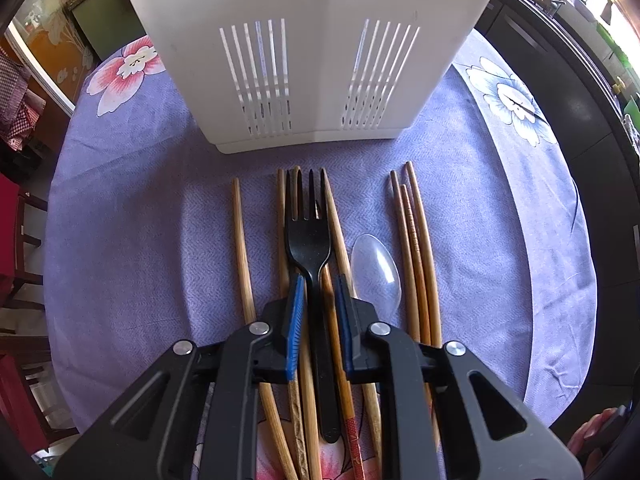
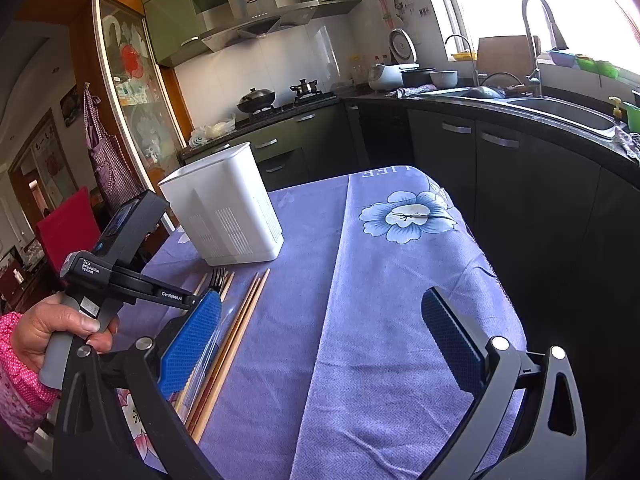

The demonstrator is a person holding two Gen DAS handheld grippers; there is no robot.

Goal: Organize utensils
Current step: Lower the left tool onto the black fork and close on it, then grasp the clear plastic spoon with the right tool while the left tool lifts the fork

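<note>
A black plastic fork (image 1: 309, 240) lies on the purple cloth among several wooden chopsticks (image 1: 242, 248), tines toward the white slotted utensil holder (image 1: 308, 48). My left gripper (image 1: 318, 292) straddles the fork's neck; its blue pads (image 1: 295, 320) sit close on either side with small gaps, also around a chopstick. A clear plastic spoon (image 1: 376, 272) lies to the right of the fork, then three more chopsticks (image 1: 416, 248). My right gripper (image 2: 320, 340) is wide open and empty above the cloth, right of the utensils; the holder (image 2: 228, 216) stands ahead on its left.
The table (image 2: 380, 280) has a purple flowered cloth. A red chair (image 2: 68, 224) stands at its left. Dark kitchen cabinets and a sink (image 2: 560, 112) run along the right. The person's left hand (image 2: 60, 328) holds the left gripper's handle.
</note>
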